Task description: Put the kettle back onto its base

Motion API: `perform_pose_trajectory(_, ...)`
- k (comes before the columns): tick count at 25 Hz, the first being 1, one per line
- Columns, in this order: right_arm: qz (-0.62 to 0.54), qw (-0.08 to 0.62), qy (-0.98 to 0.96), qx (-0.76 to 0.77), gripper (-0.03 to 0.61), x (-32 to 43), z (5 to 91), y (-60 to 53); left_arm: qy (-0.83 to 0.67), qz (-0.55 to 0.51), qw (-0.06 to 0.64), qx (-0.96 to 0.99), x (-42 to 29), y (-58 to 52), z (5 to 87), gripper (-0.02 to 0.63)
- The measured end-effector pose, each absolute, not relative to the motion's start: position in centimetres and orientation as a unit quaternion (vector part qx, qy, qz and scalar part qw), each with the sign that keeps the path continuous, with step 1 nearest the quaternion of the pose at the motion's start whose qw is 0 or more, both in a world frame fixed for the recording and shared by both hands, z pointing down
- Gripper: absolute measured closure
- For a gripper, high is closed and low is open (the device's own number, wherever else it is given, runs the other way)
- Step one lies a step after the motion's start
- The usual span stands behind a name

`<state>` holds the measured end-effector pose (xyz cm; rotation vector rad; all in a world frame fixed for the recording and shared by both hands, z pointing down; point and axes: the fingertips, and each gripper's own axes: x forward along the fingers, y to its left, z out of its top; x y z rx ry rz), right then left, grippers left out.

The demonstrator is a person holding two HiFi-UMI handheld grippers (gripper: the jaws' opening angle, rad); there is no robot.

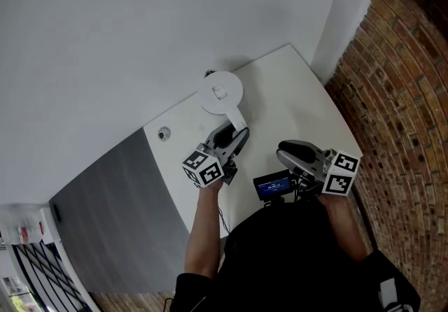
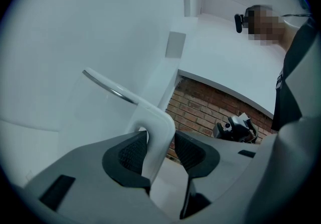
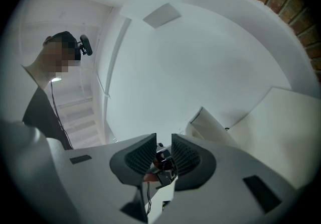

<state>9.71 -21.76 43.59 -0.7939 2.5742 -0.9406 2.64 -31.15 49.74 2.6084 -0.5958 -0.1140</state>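
Note:
In the head view the white kettle (image 1: 220, 91) is seen from above near the back of the white table (image 1: 294, 87), its handle (image 1: 238, 122) pointing toward me. My left gripper (image 1: 234, 134) is shut on that handle. In the left gripper view the white handle (image 2: 155, 127) sits between the two black pads, and the kettle's body with its chrome rim (image 2: 108, 87) lies beyond, tilted in the picture. I cannot make out the base; it may be hidden under the kettle. My right gripper (image 1: 283, 152) hovers to the right, its jaws (image 3: 163, 155) a little apart with nothing between them.
A brick wall (image 1: 399, 94) runs along the table's right side and a white wall stands behind it. A small round fitting (image 1: 164, 133) sits at the table's left edge, next to a grey surface (image 1: 112, 213). A small device with a lit screen (image 1: 271, 185) hangs at my chest.

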Motion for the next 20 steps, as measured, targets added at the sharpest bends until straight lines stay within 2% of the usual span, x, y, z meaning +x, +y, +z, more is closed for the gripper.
perform_pose_trajectory(20,-0.324,0.147,0.893,-0.274,0.5,10.02,43.35,-21.56,-0.215,-0.042,0.234,0.947,2.12,-31.19,49.72,0.43)
